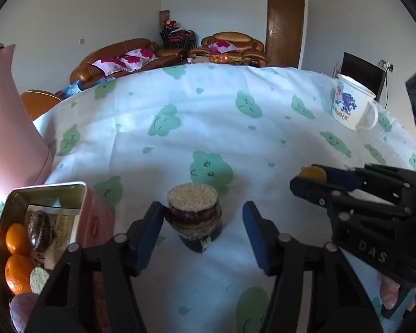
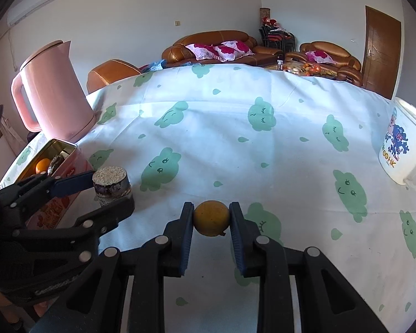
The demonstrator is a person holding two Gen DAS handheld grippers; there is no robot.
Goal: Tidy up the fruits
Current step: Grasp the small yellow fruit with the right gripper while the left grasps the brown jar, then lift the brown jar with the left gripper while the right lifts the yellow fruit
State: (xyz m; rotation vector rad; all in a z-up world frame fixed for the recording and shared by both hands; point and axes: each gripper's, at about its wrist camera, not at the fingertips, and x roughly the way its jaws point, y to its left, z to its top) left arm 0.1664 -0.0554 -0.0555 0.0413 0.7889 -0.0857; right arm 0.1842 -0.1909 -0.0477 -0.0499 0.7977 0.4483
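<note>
The right gripper (image 2: 211,219) is clamped on a small round yellow-orange fruit (image 2: 211,218) with smooth, faintly speckled skin; its ribbed blue pads (image 2: 186,236) press both sides, the fruit just over the tablecloth (image 2: 222,127). The cloth is thin white fabric, creased, printed with green cloud faces.

At about ten o'clock from the fruit, the left gripper (image 1: 203,223) brackets a short stack of round grainy cakes (image 1: 193,213), pale and dark layers in a clear wrapper. Its left pad (image 1: 149,233) touches the stack; the right pad stands clear, so the jaws are partly open.

At nine o'clock of the stack sits an open pink metal tin (image 1: 95,216) holding two glossy oranges (image 1: 15,238), a dark cake and another fruit.

Farther off, a matte pink kettle (image 2: 54,91) stands at ten o'clock and a white printed mug (image 2: 402,149) at two o'clock.
</note>
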